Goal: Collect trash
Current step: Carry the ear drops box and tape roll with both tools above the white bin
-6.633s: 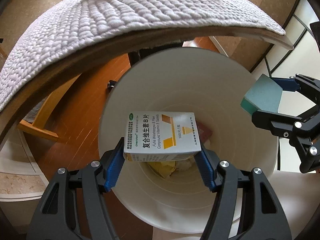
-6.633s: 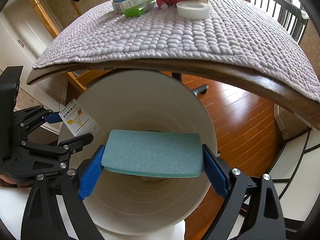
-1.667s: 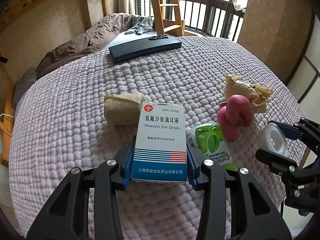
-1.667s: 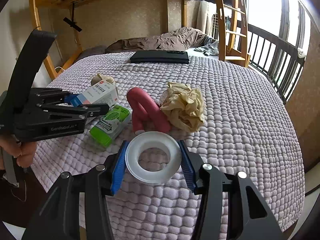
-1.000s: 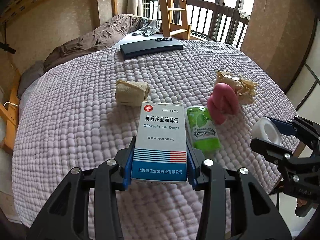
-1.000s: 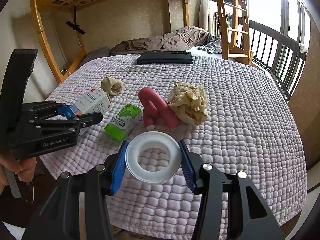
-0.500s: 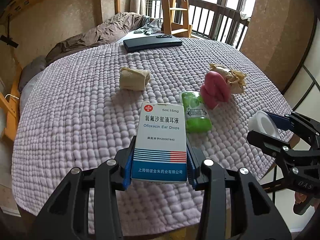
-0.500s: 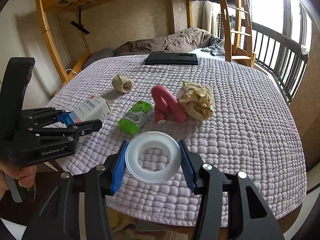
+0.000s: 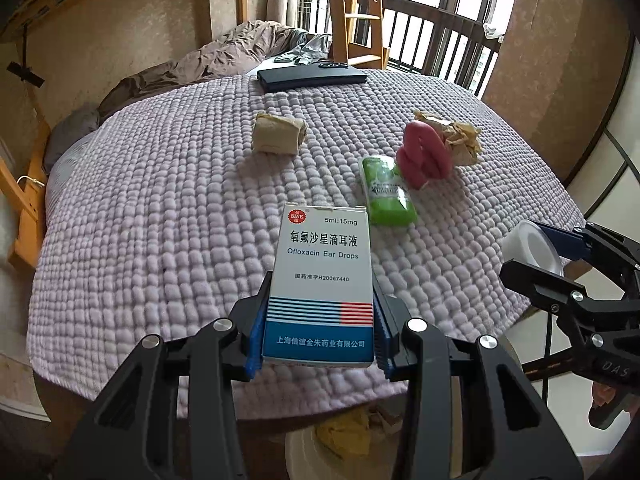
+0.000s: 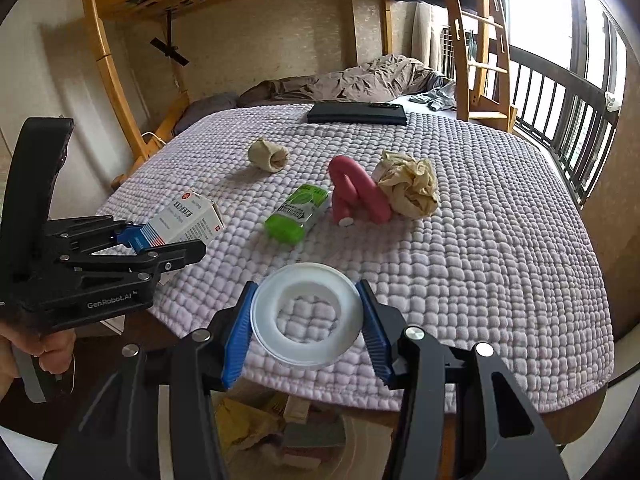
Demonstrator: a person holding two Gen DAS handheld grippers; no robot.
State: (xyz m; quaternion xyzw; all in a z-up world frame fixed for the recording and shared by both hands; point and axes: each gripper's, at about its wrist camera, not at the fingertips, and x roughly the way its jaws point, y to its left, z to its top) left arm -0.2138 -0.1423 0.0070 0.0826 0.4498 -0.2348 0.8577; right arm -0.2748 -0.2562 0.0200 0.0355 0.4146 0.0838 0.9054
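Observation:
My left gripper [image 9: 318, 332] is shut on a white and blue ear-drops box [image 9: 322, 280], held above the table's near edge. My right gripper [image 10: 306, 328] is shut on a white tape ring [image 10: 306, 316], also over the near edge. From the left wrist view the right gripper [image 9: 536, 256] with the ring [image 9: 530, 246] shows at the right. On the lilac quilted cloth [image 10: 480, 240] lie a green packet [image 10: 298, 214], a pink looped tube [image 10: 356, 196], crumpled tan paper [image 10: 412, 190] and a beige roll [image 10: 268, 154]. The white bin [image 10: 360, 444], with trash inside, sits below the table edge.
A dark flat case [image 10: 358, 114] lies at the table's far side. Behind it stand a wooden bunk bed [image 10: 120, 60] with a brown duvet, a ladder and a balcony railing [image 10: 560, 108]. A hand [image 10: 40, 354] holds the left gripper's handle.
Both grippers have drawn back from the table with their loads, so the items on the cloth look farther away. The bin's rim and trash have come into view below.

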